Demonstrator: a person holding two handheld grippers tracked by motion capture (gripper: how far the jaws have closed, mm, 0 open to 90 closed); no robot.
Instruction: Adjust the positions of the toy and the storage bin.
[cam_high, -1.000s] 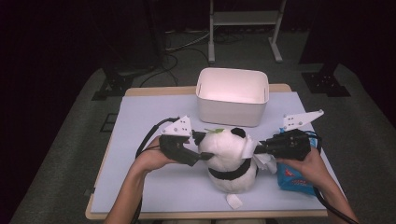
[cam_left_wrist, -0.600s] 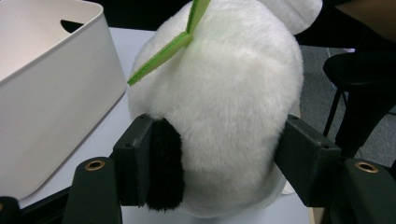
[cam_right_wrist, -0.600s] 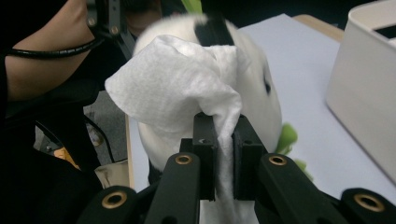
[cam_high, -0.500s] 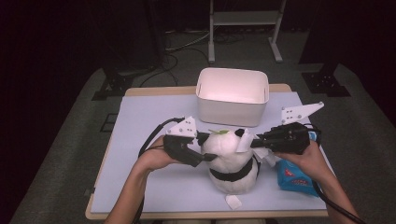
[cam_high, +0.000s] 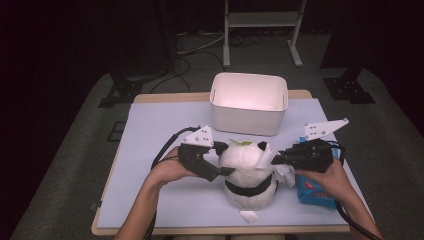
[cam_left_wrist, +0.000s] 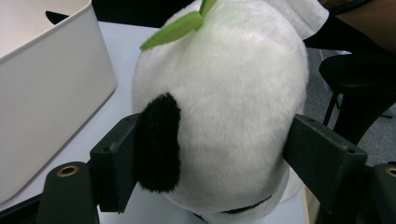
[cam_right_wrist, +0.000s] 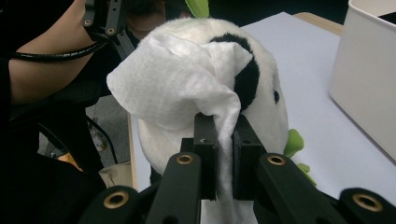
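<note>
Reviewer: Nearest you, at the bottom middle of the high view, sat the panda plush, upright on the table. You had the left gripper straddling its head, one pad on the black ear and the other on the far cheek. Those jaws had just been opening, yet in the left gripper view the fur bulged against both pads, so I judged it a loosened clamp on the head.

Colleague: That made sense as a brace. You needed the head steady because your right gripper was squeezed together on a white wipe, and the wipe was draped over the plush's other ear and crown.

Reviewer: Yes, in the right gripper view the sheet ran down between the closed jaws, so you could rub with it and not drop it. A soft toy would have rolled away under that push without your left side holding.

Colleague: Just right of the plush, under your right hand, lay the blue wipe pack, kept close, probably for a fresh sheet.

Reviewer: Farther up, at the frame's upper middle, the white bin stood open and apart from the plush, likely placed there to take it or the used wipe.
</note>
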